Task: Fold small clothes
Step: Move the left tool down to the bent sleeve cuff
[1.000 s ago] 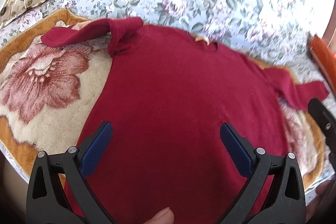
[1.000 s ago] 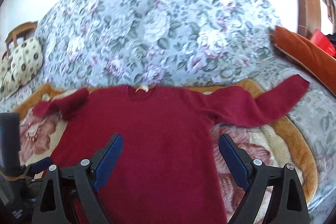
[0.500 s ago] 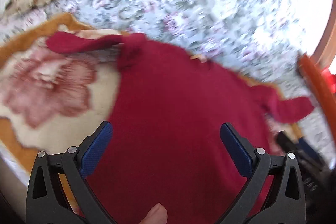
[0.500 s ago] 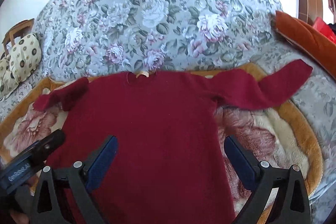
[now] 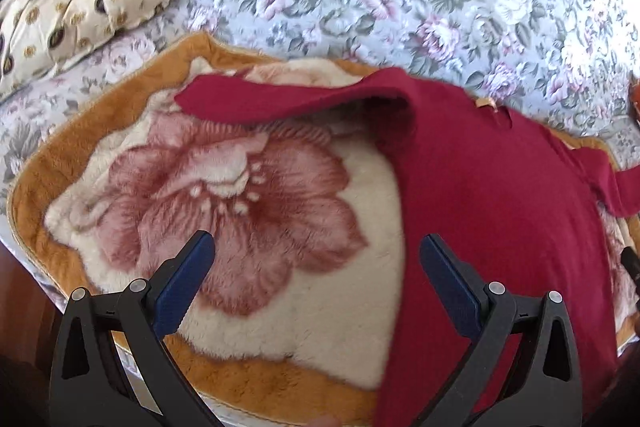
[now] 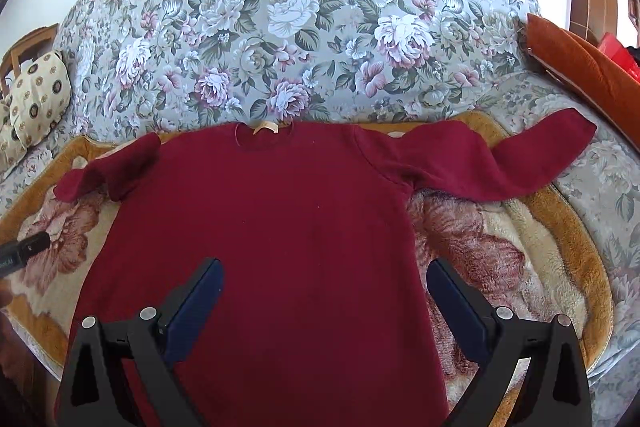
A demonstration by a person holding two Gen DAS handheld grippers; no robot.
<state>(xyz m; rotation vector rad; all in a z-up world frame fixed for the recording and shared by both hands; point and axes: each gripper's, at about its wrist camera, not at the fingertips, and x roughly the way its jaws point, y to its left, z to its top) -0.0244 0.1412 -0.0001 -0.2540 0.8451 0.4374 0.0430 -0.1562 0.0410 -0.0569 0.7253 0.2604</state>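
Your left gripper [image 5: 316, 279] has swung to the left since a second ago: it sat over the body of the red sweater [image 6: 280, 227] then, and now hovers over the pink flower of the plush blanket [image 5: 256, 315], with only its right finger over the sweater's left edge. The sweater lies flat, front up, on that blanket across the floral sofa [image 6: 288, 19], collar far, hem near. It looks light, soft and limp, so expect it to sag and drag on the pile; pinch an edge or a cuff, not the flat middle. Going left to right: the left sleeve [image 5: 288, 99] is bunched and partly doubled at the shoulder, its cuff pointing left, and that cuff seems the natural first hold for you. The left gripper's jaws are spread wide, holding nothing. Your right gripper [image 6: 324, 303] hangs over the lower body of the sweater, jaws likewise spread and empty. The right sleeve [image 6: 500, 159] lies stretched out to the far right, past the blanket's rim.
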